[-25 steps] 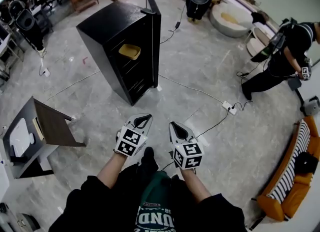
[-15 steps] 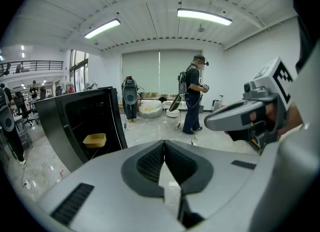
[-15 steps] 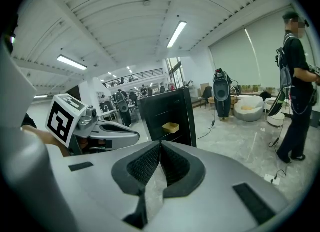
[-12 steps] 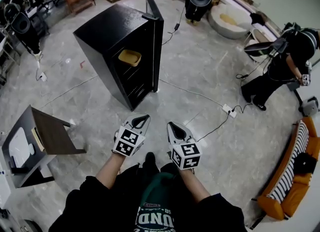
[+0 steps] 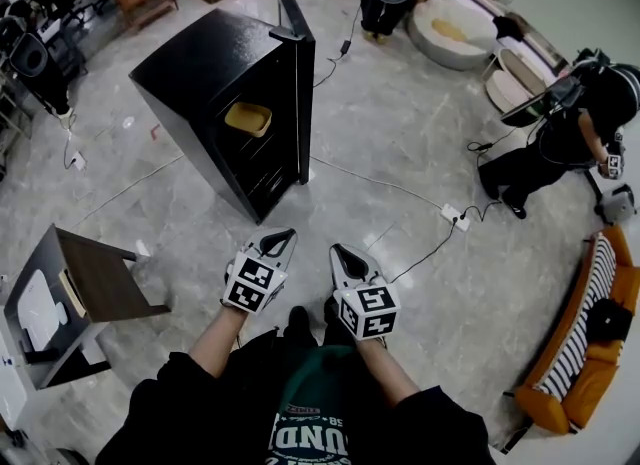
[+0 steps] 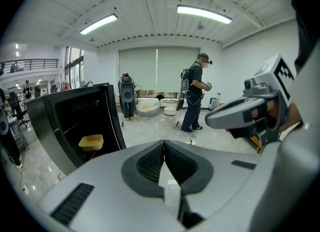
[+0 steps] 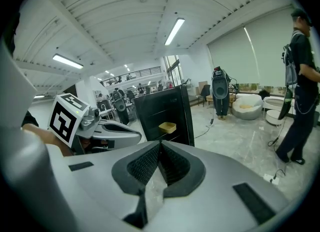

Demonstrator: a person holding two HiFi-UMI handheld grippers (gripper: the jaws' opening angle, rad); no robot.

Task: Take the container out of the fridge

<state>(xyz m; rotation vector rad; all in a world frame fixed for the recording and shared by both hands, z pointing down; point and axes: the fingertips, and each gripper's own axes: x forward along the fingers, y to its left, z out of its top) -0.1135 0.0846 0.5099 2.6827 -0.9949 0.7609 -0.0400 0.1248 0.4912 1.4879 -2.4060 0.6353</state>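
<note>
A black fridge (image 5: 205, 83) stands on the floor ahead with its door (image 5: 298, 73) swung open. On an inner shelf sits a yellow container (image 5: 247, 118), also seen in the left gripper view (image 6: 91, 141) and the right gripper view (image 7: 167, 126). My left gripper (image 5: 283, 238) is held low in front of me, well short of the fridge, jaws shut on nothing. My right gripper (image 5: 338, 252) is beside it, also shut and empty. Each gripper shows in the other's view: the right one (image 6: 250, 114) and the left one (image 7: 107, 131).
A dark side table (image 5: 95, 268) stands at my left. A cable with a power strip (image 5: 455, 217) crosses the floor to the right. A person (image 5: 565, 133) stands at far right near an orange sofa (image 5: 585, 353). Speakers and round seats line the back.
The fridge has shifted left and a little up in the head view. Both grippers have stayed shut, side by side, dropping slightly lower in the view.
</note>
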